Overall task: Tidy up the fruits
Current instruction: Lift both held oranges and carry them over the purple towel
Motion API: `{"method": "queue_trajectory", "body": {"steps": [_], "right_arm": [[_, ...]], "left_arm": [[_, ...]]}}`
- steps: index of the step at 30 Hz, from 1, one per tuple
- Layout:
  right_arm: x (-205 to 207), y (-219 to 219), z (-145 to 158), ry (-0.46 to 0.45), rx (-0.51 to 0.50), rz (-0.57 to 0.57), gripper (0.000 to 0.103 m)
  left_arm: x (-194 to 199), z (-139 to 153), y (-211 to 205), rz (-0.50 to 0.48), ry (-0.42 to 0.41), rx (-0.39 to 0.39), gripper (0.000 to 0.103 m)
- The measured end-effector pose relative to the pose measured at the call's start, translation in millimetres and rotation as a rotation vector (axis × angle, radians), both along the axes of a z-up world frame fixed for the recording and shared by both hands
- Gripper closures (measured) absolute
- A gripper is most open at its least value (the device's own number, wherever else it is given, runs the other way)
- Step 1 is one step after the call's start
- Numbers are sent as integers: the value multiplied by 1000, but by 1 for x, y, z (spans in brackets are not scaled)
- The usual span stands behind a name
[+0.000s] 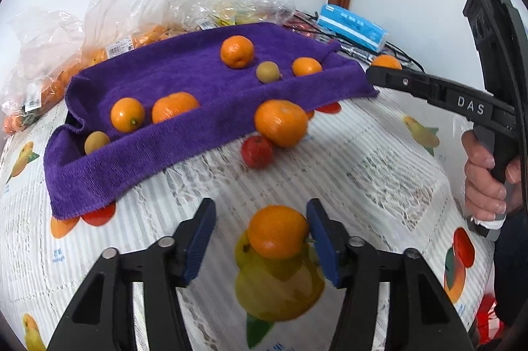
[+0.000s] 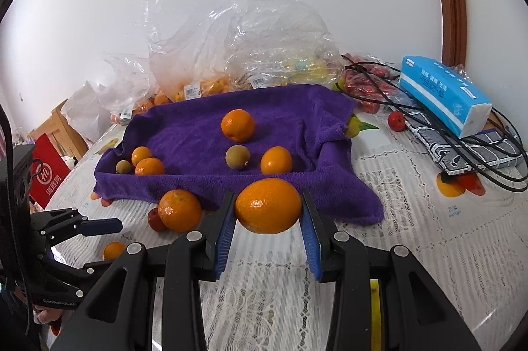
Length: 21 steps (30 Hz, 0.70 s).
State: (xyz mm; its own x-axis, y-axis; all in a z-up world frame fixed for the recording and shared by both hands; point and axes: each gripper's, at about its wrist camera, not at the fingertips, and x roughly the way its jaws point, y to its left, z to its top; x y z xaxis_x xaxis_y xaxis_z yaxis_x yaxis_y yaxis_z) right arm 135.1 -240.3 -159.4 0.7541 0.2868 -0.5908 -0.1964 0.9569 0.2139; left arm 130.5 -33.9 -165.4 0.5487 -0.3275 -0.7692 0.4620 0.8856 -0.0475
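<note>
Two grippers at work beside a purple towel [image 2: 204,133] holding sorted fruit.
Right gripper [image 2: 268,239] clamps a large orange [image 2: 268,206] above the tablecloth [image 2: 389,219], just before the towel's edge; left gripper [image 1: 260,243] straddles a small orange [image 1: 278,230], only one pad [image 1: 321,247] touching.
</note>
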Motion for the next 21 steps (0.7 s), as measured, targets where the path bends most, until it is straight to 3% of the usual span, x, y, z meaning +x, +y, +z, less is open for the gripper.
{"method": "queue_trajectory", "body": {"steps": [3, 6, 13, 21], "right_arm": [[-7, 0, -2, 6, -13, -3, 65], [-14, -2, -5, 16, -29, -9, 65], [-28, -4, 4, 12, -40, -16, 65], [-16, 5, 38, -27, -44, -29, 65]], "left_arm": [[-5, -2, -5, -29, 7, 14, 71], [-9, -2, -9, -36, -5, 33, 71], [-8, 4, 1, 31, -23, -7, 71], [17, 41, 17, 157, -98, -50, 71]]}}
